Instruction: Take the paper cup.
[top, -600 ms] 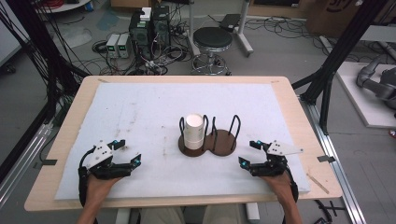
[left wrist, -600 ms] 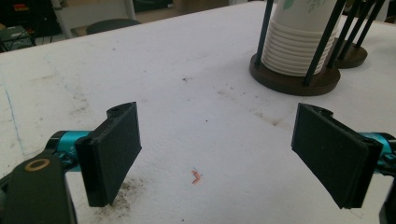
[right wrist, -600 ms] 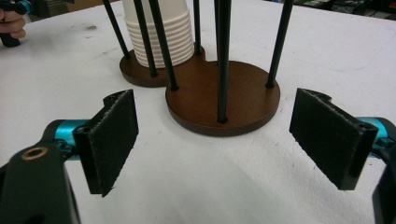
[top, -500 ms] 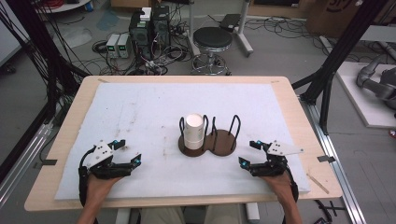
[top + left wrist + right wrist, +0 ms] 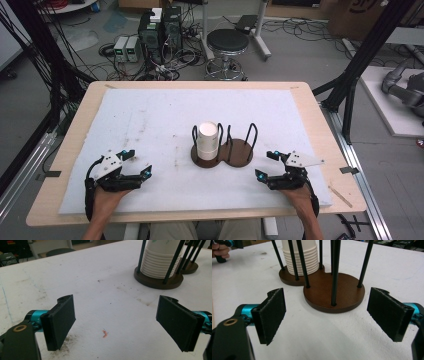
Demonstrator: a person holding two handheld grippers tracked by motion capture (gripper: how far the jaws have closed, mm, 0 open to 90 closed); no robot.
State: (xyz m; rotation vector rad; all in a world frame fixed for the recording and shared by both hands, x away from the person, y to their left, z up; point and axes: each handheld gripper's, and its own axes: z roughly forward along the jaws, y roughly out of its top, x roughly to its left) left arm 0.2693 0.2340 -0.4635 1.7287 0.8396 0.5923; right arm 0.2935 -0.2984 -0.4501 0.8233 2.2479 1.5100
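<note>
A stack of white paper cups (image 5: pixel 207 140) stands upside down in the left ring of a dark wooden two-place holder (image 5: pixel 239 152) with black wire posts, at the middle of the table. The holder's right place is bare. My left gripper (image 5: pixel 138 164) rests near the front left edge, jaws open with nothing between them. The left gripper view shows the cup stack (image 5: pixel 160 261) ahead to the right. My right gripper (image 5: pixel 268 165) sits at the front right, just right of the holder, open. In the right gripper view the holder's bare base (image 5: pixel 334 291) lies straight ahead.
A white foam sheet (image 5: pixel 150 120) covers the wooden table (image 5: pixel 80 115). A small orange scrap (image 5: pixel 105 333) lies on the sheet between the left jaws. Beyond the table stand a round stool (image 5: pixel 228 42), electronics boxes and cables on the floor.
</note>
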